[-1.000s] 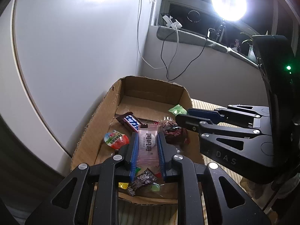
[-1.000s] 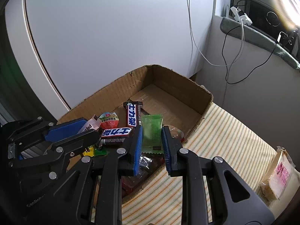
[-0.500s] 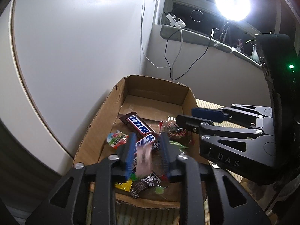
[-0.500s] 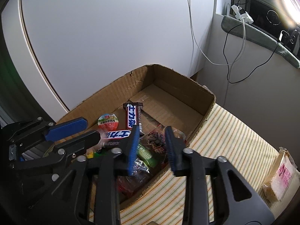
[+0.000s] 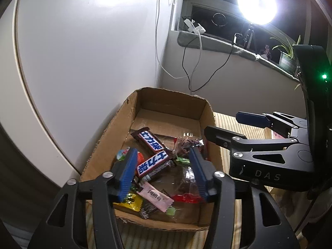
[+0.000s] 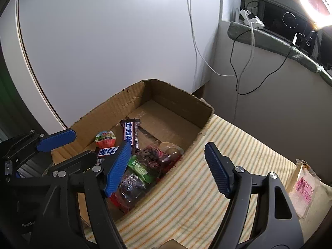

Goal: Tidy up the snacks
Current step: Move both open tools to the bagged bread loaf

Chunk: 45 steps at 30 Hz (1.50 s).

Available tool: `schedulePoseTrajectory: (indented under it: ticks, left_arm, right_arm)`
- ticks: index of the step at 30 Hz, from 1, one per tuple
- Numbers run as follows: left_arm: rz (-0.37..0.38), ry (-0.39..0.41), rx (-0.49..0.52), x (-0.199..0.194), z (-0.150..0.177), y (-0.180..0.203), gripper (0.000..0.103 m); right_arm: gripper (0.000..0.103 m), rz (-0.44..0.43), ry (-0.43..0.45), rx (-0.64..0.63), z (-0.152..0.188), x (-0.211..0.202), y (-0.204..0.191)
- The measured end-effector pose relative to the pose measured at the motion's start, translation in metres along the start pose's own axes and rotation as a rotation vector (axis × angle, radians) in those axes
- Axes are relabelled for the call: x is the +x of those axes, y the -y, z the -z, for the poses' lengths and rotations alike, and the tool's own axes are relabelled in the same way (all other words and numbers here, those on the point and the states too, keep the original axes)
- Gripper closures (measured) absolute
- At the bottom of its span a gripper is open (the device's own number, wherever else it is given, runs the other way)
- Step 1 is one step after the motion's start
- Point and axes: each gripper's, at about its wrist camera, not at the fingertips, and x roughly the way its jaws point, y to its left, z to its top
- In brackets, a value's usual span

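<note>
A shallow cardboard box point(image 5: 116, 132) point(image 6: 182, 101) holds several snacks. Two dark chocolate bars point(image 5: 149, 139) point(image 6: 129, 132), a pink packet point(image 5: 155, 196), a yellow packet point(image 5: 131, 202), a green packet point(image 6: 140, 169) and a round red-and-green snack point(image 6: 104, 139) lie in it. My left gripper point(image 5: 161, 172) is open and empty above the box's near end. My right gripper point(image 6: 168, 170) is open and empty over the box's right edge; it also shows in the left wrist view point(image 5: 228, 126).
The box stands on a striped cloth point(image 6: 228, 145) against a white panel point(image 5: 83, 51). A clear bag with pink print point(image 6: 303, 188) lies on the cloth at the right. Cables point(image 5: 193, 62) hang from a sill behind, under a bright lamp point(image 5: 256, 6).
Both grippers opened. The pink packet fell from my left gripper into the box, and the green packet fell from my right gripper into the box. Both grippers drew back a little.
</note>
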Motion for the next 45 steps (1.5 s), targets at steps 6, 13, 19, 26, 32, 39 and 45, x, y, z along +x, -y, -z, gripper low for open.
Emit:
schedulePoseTrajectory:
  ticks: [6,13,19,26,32,39,45]
  left_arm:
    - [-0.007,0.013,0.01,-0.002,-0.003,0.015,0.026]
    - [0.013,-0.002,0.031,0.005,-0.006,0.042,0.023]
    - [0.049,-0.018,0.065,0.013,-0.008,0.071,0.023]
    - [0.132,-0.049,0.077,0.028,-0.009,0.102,0.023]
    - [0.207,-0.081,0.087,0.043,-0.009,0.13,0.023]
    - [0.3,-0.139,0.082,0.064,-0.011,0.161,0.023]
    - [0.366,-0.186,0.105,0.086,-0.014,0.195,0.023]
  right_arm:
    - [0.016,0.037,0.011,0.024,0.005,-0.009,0.018]
    - [0.015,0.087,0.037,0.069,0.016,-0.029,0.054]
    - [0.015,0.137,0.048,0.11,0.03,-0.047,0.091]
    - [0.015,0.192,0.039,0.174,0.053,-0.064,0.139]
    - [0.015,0.225,0.012,0.262,0.078,-0.073,0.185]
    - [0.015,0.172,-0.045,0.394,0.106,-0.071,0.238]
    - [0.015,0.154,-0.079,0.472,0.122,-0.062,0.269]
